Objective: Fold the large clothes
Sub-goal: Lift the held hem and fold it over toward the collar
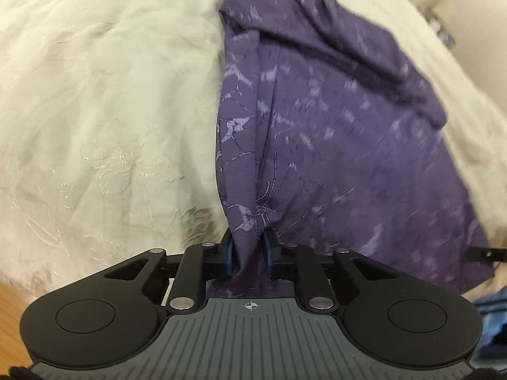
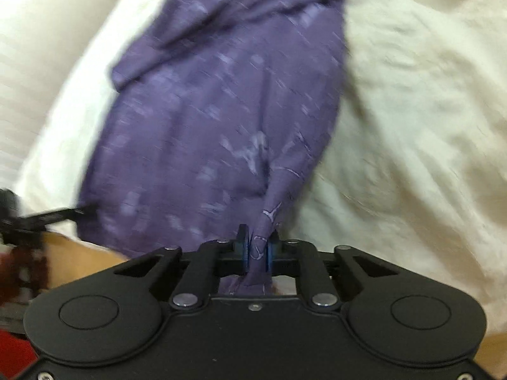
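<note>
1. Left tool (image 1: pixel 248 253): its blue pads are clamped narrow on a bunched corner of the purple patterned garment (image 1: pixel 317 120), with cloth passing between them and down behind the fingers.
2. To the left of that tool lies a wide stretch of bare cream bedspread (image 1: pixel 95 110), embroidered and lightly wrinkled, with nothing lying on it; a strip of wooden floor (image 1: pixel 9 310) shows at the lower left, marking the bed's near edge.
3. The garment's left edge runs nearly straight up from the left tool; the cloth spreads away to the right across the bed, with a thick fold lying diagonally across its far part.
4. At the right rim of the left view the other tool's black tip touches the garment's near right corner, and some blue fabric (image 1: pixel 494 310) sits below it.
5. Right tool (image 2: pixel 256 250): its pads are pinched close on a twisted corner of the same garment (image 2: pixel 206 110), which fans out up and to the left.
6. In the right view the left tool's finger (image 2: pixel 63 215) reaches the garment's near left corner; the picture is blurred.
7. Right of the right tool, the bedspread (image 2: pixel 412 110) lies open and rumpled.
</note>
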